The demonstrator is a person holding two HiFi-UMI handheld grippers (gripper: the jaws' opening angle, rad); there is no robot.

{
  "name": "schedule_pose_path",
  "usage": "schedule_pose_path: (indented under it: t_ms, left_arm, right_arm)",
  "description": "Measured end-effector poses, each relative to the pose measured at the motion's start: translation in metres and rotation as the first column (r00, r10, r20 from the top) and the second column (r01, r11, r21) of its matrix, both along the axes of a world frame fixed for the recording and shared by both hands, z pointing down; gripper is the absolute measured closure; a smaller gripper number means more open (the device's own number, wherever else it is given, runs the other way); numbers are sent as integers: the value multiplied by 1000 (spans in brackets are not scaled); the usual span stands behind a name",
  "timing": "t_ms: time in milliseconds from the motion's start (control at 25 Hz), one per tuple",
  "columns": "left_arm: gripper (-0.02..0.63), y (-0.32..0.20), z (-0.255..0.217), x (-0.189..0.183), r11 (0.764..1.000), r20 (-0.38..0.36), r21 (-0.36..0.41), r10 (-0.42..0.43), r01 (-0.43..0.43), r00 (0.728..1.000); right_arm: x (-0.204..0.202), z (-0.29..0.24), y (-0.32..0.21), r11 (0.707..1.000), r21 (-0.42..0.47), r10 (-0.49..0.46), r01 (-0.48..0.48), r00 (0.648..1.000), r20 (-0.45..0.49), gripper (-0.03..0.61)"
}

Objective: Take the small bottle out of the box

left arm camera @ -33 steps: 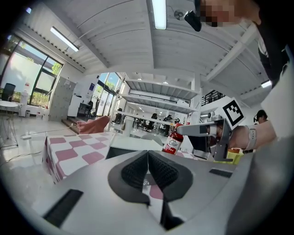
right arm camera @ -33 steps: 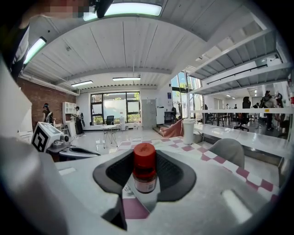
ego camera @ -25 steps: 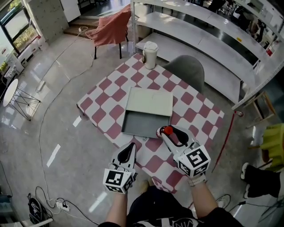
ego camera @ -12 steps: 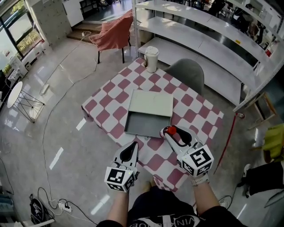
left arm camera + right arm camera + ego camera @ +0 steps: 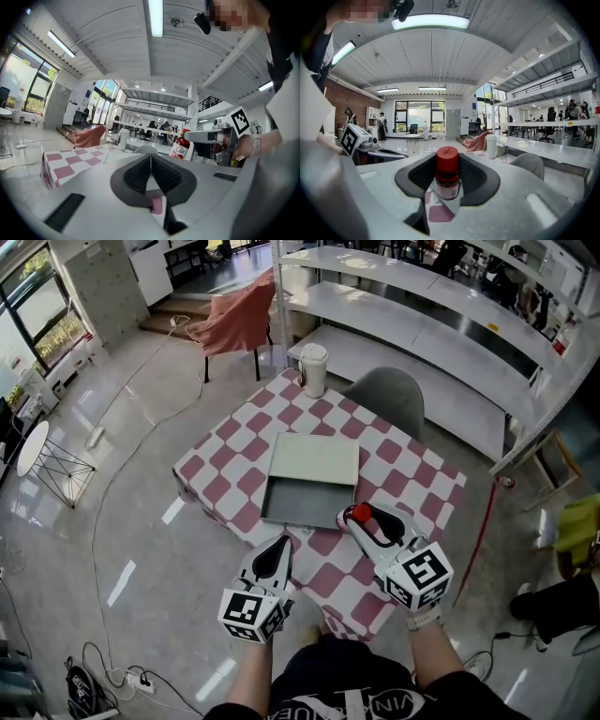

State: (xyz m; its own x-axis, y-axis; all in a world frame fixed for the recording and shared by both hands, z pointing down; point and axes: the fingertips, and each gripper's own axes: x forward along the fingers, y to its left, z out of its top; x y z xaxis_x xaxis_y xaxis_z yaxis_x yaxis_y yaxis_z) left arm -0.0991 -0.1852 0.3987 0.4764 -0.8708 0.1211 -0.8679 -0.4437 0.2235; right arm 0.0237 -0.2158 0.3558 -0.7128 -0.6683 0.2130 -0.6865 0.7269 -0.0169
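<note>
Currently the checkered desk (image 5: 412, 474) is carrying the lidded box (image 5: 305, 504); just beside its near right corner, the right tool (image 5: 366, 519) is clamping the red-capped small bottle (image 5: 447, 172), while the left tool (image 5: 151, 172) is hovering, jaws pressed together, holding nothing.

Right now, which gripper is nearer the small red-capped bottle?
Right. The right gripper is clamped on the small red-capped bottle, by the open box. The left gripper is shut and empty, apart on the bottle's left.
</note>
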Motion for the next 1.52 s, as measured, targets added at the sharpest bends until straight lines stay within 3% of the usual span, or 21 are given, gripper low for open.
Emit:
schedule_pose_path:
  t_ms: [680,1200,1520]
  left_arm:
    - [600,4,-37,-5,999,17,46,-22,21,1000]
    - [600,10,-71,-10,993,-22,115,-22,24,1000]
    - [600,13,-74,-14,991,8,130,-30,29,1000]
  right_arm:
    - [18,-27,15,999,41,-10,9,999,30,436]
    - [27,-47,26,997,79,-5,1,999,44,435]
    - [24,-51,32,996,85,-9,5,999,53,436]
